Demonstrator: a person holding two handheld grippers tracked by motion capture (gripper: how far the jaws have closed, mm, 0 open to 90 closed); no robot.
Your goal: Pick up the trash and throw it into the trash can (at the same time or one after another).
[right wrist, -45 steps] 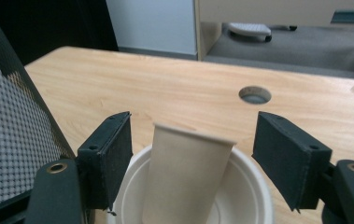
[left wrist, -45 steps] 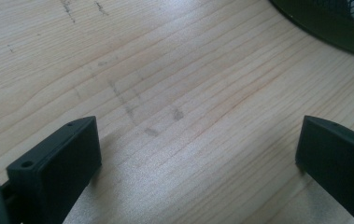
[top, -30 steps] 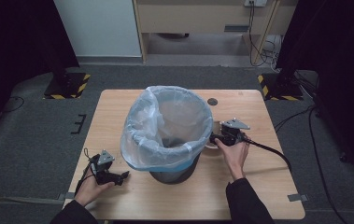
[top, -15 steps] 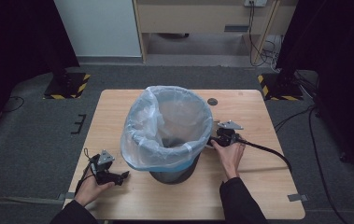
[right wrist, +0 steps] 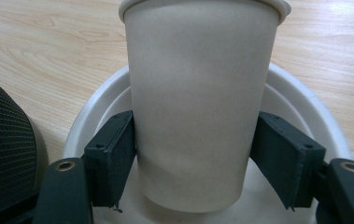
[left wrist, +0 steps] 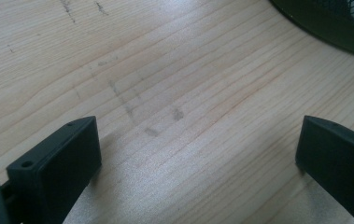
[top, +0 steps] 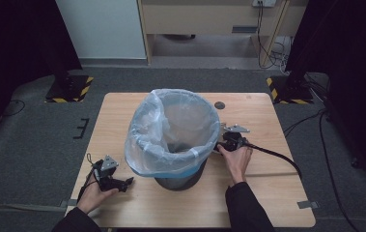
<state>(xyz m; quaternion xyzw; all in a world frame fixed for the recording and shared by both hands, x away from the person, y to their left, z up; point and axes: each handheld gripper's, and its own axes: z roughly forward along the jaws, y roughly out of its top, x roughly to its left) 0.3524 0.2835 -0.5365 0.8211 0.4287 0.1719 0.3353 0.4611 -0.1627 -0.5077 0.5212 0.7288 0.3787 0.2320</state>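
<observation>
A tan paper cup [right wrist: 198, 93] stands upright in a shallow white bowl [right wrist: 305, 107] on the wooden table. My right gripper [right wrist: 195, 140] is shut on the cup, with one jaw pressed against each side of its lower half. In the high view the right gripper [top: 223, 143] sits at the right flank of a dark mesh bin [top: 178, 179], and the bin's clear plastic liner [top: 171, 130] hides the cup. The left gripper [top: 125, 182] rests low at the table's front left. It is open [left wrist: 198, 154], with bare wood between its jaws.
The bin's base shows in the left gripper view [left wrist: 333, 23] and its mesh wall in the right gripper view [right wrist: 2, 135]. A small dark disc [top: 219, 105] lies behind the bin. The right gripper's cable [top: 272, 154] trails rightward over the table [top: 118, 121].
The right hand and its gripper have edged a little left, closer to the bin. The left gripper has stayed where it was.
</observation>
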